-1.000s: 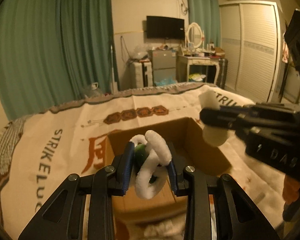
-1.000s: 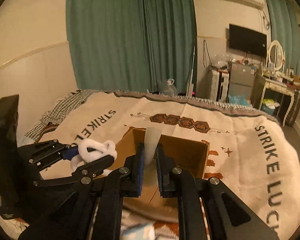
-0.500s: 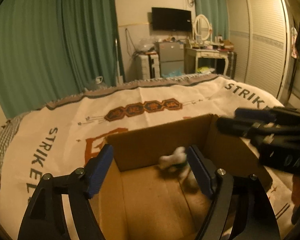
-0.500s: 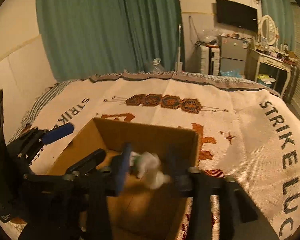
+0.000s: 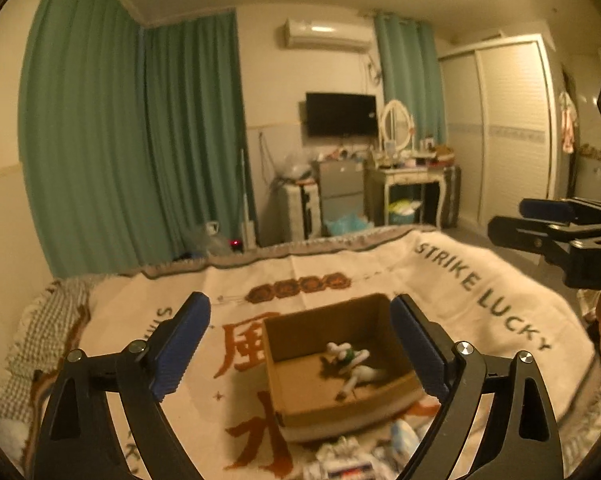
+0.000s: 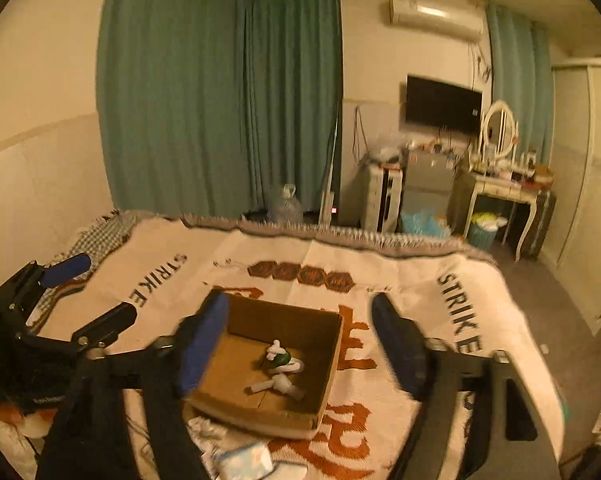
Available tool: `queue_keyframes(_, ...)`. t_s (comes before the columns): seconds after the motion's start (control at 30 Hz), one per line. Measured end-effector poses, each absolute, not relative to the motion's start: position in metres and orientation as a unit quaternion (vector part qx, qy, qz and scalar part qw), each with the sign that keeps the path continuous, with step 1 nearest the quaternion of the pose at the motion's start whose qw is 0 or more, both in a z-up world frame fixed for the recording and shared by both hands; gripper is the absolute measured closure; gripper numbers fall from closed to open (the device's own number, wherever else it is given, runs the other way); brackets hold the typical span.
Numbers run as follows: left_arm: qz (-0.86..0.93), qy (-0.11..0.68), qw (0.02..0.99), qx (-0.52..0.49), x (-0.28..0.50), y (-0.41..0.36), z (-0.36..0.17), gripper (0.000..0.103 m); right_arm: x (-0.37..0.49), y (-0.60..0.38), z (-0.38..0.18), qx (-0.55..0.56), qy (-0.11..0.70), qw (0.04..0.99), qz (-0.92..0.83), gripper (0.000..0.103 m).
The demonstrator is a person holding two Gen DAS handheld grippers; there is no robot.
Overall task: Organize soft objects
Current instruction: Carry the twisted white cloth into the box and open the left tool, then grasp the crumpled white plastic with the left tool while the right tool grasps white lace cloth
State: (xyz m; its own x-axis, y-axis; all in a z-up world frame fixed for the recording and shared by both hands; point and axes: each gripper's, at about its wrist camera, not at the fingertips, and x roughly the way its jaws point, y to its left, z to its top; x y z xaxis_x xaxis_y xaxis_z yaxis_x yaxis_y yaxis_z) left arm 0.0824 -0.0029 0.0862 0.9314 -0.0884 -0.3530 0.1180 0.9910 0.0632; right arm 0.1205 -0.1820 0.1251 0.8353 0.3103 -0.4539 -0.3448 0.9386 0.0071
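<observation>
Two black two-finger grippers with blue pads hover above the bed, and both are spread wide with nothing between their fingers: the left gripper (image 5: 300, 350) frames the open brown cardboard box (image 5: 332, 410) from above, and the right gripper (image 6: 300, 344) does the same in its own view. The box sits on the cream woven blanket with dark lettering and orange characters (image 5: 480, 292).

Inside the box lie two soft items, touching or nearly so: a white fuzzy twisted piece with a green centre (image 6: 279, 358) toward the back, and a pale white soft piece (image 6: 278, 386) just in front of it on the box floor.

Judging from this, the drop into the box is done and the step in hand is to go for the next soft things. Those appear to be the loose pale items on the blanket just beside the near wall of the box: one light blue soft packet (image 6: 244, 458) and at least one crumpled white piece (image 6: 206, 428), though blur keeps the exact count uncertain. To do it well, each gripper should probably stay wide while it lowers, tip downward toward the near edge, straddle one item fully, and close gently so that the blanket is not pinched along with it.

One box, two grippers, two items boxed.
</observation>
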Motion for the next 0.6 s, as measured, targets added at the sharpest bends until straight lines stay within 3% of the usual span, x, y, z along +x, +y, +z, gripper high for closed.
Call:
queue_keyframes(0.07, -0.059, 0.176, 0.982, 0.036, 0.062, 0.001, 0.089, 0.01, 0.091, -0.185, 0.136, -0.04, 0.225, 0.958, 0.173, 0.008)
queue_keyframes(0.3, -0.05, 0.216, 0.974, 0.038, 0.011, 0.005, 0.057, 0.01, 0.018, -0.195, 0.123, -0.042, 0.259, 0.951, 0.164, 0.005)
queue_keyframes(0.6, -0.017, 0.298, 0.954, 0.012, 0.0, 0.001, -0.038, 0.01, -0.013, -0.179, 0.01, -0.079, 0.332, 0.929, 0.144, 0.005)
